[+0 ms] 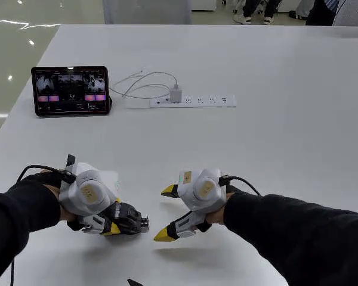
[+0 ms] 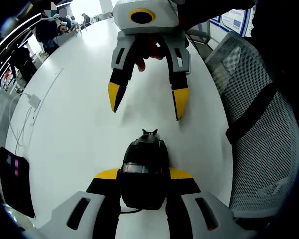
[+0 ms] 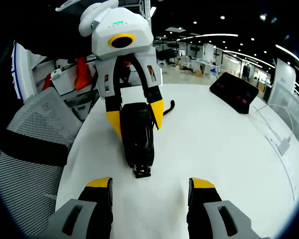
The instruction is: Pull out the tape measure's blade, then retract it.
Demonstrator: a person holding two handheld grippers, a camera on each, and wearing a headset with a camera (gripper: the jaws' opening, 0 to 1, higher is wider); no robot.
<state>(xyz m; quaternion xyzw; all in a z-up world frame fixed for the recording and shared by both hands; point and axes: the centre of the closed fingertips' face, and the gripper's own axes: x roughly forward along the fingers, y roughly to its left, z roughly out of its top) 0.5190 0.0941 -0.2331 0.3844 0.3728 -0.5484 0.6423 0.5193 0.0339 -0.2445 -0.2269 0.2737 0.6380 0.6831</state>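
Left gripper (image 2: 144,175): my jaws are closed on the black tape measure (image 2: 143,154), yellow pads (image 2: 107,174) pressed against both flanks of the case. Case is upright on its edge, and seems to rest on the white table (image 1: 274,143), though I can't confirm contact. It sits near my edge of the table, left of centre in the head view.

Blade: only the end hook (image 3: 142,173) shows, right at the case mouth. It points across at the right gripper (image 3: 150,185).

Right gripper: jaws spread wide, nothing held. Yellow fingertips (image 3: 98,183) stand either side of the line to the hook, near it but apart from it. In the left gripper view this gripper faces me head-on, tips aimed at the case with bare table between.

In the head view both grippers lie low over the table and close together, tips toward one another.

Farther back on the table: a tablet (image 1: 70,90) propped up with its screen lit, and a white power strip (image 1: 194,101) with a charger (image 1: 176,94) plugged in and white cable looping beside it. A grey mesh chair (image 2: 259,144) stands at the table edge, seen in the left gripper view
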